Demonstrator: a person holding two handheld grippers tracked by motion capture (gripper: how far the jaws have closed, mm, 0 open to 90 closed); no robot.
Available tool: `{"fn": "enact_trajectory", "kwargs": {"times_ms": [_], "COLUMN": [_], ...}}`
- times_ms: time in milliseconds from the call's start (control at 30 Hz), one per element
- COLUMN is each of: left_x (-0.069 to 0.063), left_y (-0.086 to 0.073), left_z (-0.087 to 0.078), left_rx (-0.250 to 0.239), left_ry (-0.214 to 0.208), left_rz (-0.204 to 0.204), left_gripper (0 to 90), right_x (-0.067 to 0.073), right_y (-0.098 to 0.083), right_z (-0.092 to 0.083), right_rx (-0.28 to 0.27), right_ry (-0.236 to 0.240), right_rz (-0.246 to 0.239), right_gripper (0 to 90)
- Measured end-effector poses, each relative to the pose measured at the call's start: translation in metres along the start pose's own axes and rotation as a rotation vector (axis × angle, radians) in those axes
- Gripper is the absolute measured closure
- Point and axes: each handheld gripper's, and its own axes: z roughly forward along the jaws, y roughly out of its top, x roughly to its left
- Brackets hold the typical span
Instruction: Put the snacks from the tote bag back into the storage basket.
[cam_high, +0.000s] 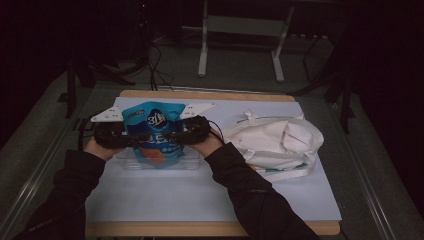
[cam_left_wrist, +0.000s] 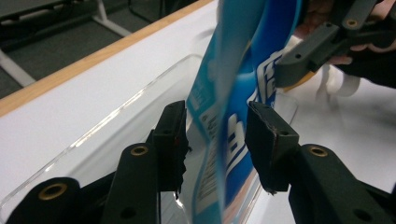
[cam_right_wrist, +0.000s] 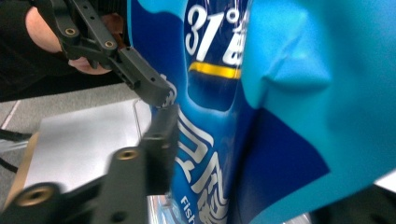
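Here the blue pouch (cam_left_wrist: 233, 116) stands between the left gripper (cam_left_wrist: 215, 140); right gripper (cam_right_wrist: 163, 140) beside it; both released.

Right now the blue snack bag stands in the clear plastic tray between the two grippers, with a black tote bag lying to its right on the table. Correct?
Not quite. The tote bag is white, not black, as the high view shows. The rest holds: the blue snack bag stands in the clear plastic tray between the left gripper and right gripper.

Black long sleeves (cam_high: 240, 192), black two-jaw left gripper (cam_left_wrist: 215, 140) with brass-ringed screw holes, matching right gripper (cam_high: 172, 135), grey three-cornered top plates (cam_high: 106, 115), thin black cable.
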Motion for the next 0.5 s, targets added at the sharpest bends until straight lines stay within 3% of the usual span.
{"fn": "enact_trajectory", "kwargs": {"times_ms": [67, 100, 167, 233, 267, 367, 500], "left_x": [-0.0001, 0.0005, 0.0029, 0.0053, 0.0051, 0.0074, 0.0064], "left_y": [0.0018, 0.0023, 0.0030, 0.0022, 0.0020, 0.0010, -0.0020], "left_z": [-0.0002, -0.0002, 0.0015, 0.0028, 0.0037, 0.0047, 0.0039], "left_rx": [-0.010, -0.011, -0.007, 0.001, -0.002, -0.015, -0.020], "left_ry": [0.011, 0.011, -0.012, -0.053, -0.061, -0.103, -0.073], "left_rz": [-0.011, -0.019, -0.045, -0.048, -0.052, -0.083, -0.084], "left_gripper": [51.0, 44.1, 36.8, 30.5, 20.3, 10.7, 7.4], "right_x": [-0.0010, -0.0017, -0.0005, 0.0003, 0.0005, 0.0011, -0.0004], "right_y": [0.0006, 0.0007, 0.0008, 0.0006, 0.0004, -0.0008, -0.0014], "right_z": [-0.0015, -0.0022, -0.0024, -0.0013, -0.0012, -0.0001, -0.0020], "right_rx": [-0.010, -0.013, -0.009, -0.009, -0.010, -0.013, -0.007], "right_ry": [0.001, 0.005, -0.026, -0.007, -0.004, -0.010, -0.023], "right_rz": [0.007, 0.012, 0.007, 0.017, 0.022, 0.019, 0.020], "right_gripper": [37.1, 33.7, 26.1, 20.5, 18.5, 15.6, 14.4]}}
